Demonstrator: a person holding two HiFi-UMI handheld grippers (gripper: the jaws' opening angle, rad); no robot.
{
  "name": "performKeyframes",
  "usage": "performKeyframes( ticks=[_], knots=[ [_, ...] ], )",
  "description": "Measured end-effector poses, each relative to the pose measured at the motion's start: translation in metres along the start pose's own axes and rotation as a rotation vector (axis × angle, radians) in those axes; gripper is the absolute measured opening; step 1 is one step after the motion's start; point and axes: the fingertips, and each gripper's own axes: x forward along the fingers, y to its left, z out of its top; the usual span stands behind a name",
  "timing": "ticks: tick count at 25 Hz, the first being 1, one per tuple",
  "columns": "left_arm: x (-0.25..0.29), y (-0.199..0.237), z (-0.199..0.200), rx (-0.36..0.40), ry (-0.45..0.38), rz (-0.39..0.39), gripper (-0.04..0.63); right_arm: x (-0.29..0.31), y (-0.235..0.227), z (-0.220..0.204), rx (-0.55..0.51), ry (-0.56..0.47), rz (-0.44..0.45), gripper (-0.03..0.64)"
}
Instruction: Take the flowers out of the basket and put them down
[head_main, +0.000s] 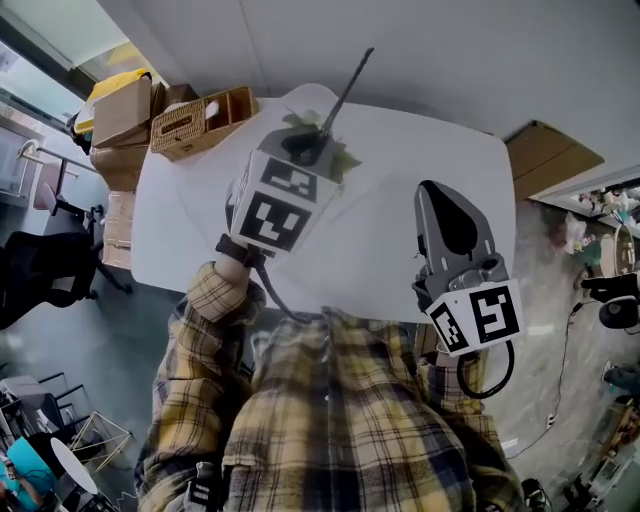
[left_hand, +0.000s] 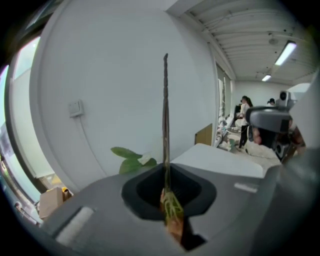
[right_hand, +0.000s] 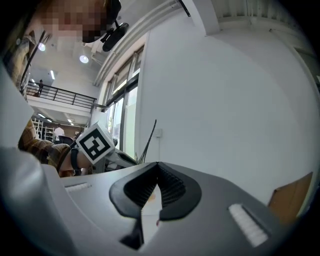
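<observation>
Smooth white table beneath thin, straight, perhaps wiry flower stem

White table; cardboard boxes stacked beside it; black office chair on floor.

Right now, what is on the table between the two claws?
Nothing. The head view shows only bare table between the left claw and right claw.

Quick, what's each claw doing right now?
Left claw: closed on a flower stem.
Right claw: closed, empty.
</observation>
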Motion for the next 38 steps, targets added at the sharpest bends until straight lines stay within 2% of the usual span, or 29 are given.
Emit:
performKeyframes(
  ticks=[9, 16, 20, 27, 31, 34, 38],
  knots=[
    [-0.029, -0.06, 0.087, 0.052, -0.142, -0.13, 0.022, -0.052, -0.022, 0.011, -0.014, -0.022, -0.131, 0.003],
    [-0.006, -0.13, 0.111, 0.113, -0.155, -0.282, 0.023, -0.102, -0.057, 0.004, -0.001, -0.008, -0.287, 0.003],
    [0.027, -0.172, 0.094, 0.12, -0.081, -0.377, 0.023, -0.131, -0.078, -0.006, 0.014, 0.007, -0.368, 0.003],
    [0.089, -0.239, 0.03, 0.122, 0.106, -0.485, 0.023, -0.169, -0.104, -0.033, 0.055, 0.051, -0.477, 0.003],
    [0.124, -0.256, -0.022, 0.105, 0.244, -0.504, 0.023, -0.179, -0.115, -0.049, 0.078, 0.085, -0.513, 0.003],
    [0.144, -0.265, -0.061, 0.048, 0.346, -0.541, 0.023, -0.18, -0.123, -0.061, 0.098, 0.11, -0.527, 0.003],
    [0.169, -0.273, -0.102, 0.022, 0.437, -0.543, 0.023, -0.179, -0.129, -0.078, 0.125, 0.136, -0.535, 0.003]
  ],
)
